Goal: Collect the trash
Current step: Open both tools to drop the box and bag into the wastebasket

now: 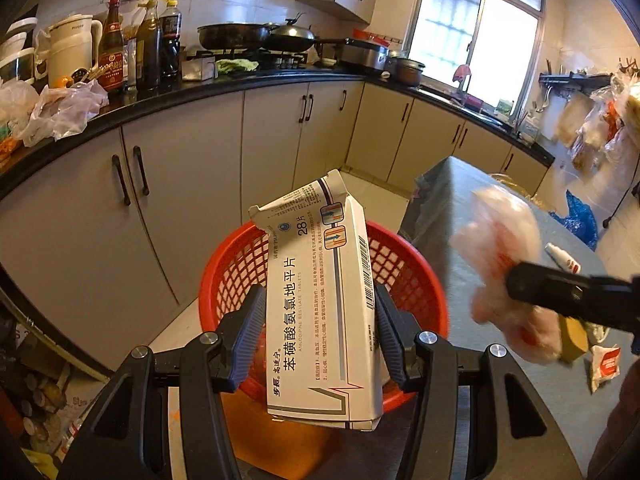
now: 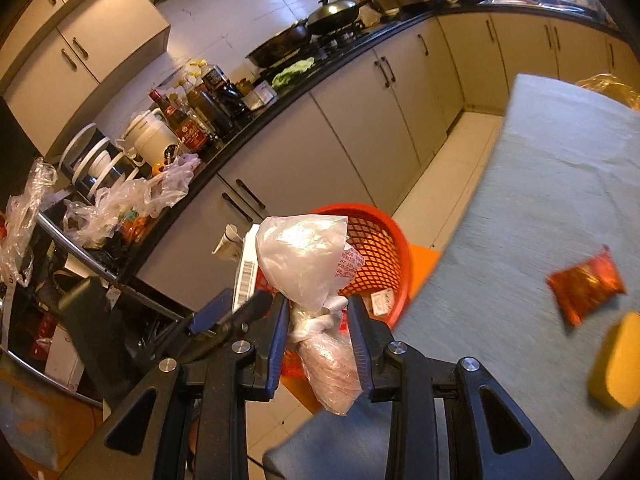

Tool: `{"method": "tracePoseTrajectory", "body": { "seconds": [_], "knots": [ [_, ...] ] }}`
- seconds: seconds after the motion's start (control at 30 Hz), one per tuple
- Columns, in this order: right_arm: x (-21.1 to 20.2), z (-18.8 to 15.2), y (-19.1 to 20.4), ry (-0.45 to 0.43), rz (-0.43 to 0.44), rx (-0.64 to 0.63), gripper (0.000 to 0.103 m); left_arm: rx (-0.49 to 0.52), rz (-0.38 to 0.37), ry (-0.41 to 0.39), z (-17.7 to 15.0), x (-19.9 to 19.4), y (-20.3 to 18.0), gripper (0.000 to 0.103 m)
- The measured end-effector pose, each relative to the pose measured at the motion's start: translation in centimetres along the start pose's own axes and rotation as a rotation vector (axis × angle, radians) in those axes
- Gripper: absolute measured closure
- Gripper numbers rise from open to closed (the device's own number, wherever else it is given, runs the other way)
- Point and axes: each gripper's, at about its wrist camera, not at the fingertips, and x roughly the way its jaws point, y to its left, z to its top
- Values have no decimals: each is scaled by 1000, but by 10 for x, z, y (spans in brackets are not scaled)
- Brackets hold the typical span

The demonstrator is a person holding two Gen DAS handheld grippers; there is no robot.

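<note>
In the left wrist view my left gripper (image 1: pixel 318 296) is shut on a white medicine box (image 1: pixel 320 280), its pads pressing both long sides. The box hangs tilted over a red mesh basket (image 1: pixel 412 268). To the right, blurred, my right gripper (image 1: pixel 516 280) carries a crumpled clear plastic bag (image 1: pixel 500 224). In the right wrist view the right gripper (image 2: pixel 318 304) is shut on that plastic bag (image 2: pixel 300 256), just short of the basket (image 2: pixel 376 240). The box (image 2: pixel 246 272) and my left gripper (image 2: pixel 234 310) show at the left. A small packet lies inside the basket.
The basket rests on an orange seat (image 2: pixel 424 260) beside a grey-clothed table (image 2: pixel 552 168). On the cloth lie a red snack packet (image 2: pixel 584 284), a yellow sponge (image 2: pixel 616 364), a small tube (image 1: pixel 562 258) and a red-white sachet (image 1: pixel 604 364). Behind runs a cluttered kitchen counter (image 1: pixel 224 88).
</note>
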Motion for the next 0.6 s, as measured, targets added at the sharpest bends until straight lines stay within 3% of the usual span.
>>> {"method": "tracePoseTrajectory", "body": {
  "seconds": [0.13,0.2,0.27,0.6],
  "knots": [
    [27,9,0,25,-12,6,68,-3,7,7,2,6,5,51],
    [35,11,-4,35,-10,13,62,-13,-1,12,3,8,8,48],
    [37,12,-6,27,-8,12,52,-19,-1,6,4,9,8,37],
    [-11,2,-18,-60,-27,15,50,6,-22,-25,4,-5,-10,34]
  ]
}}
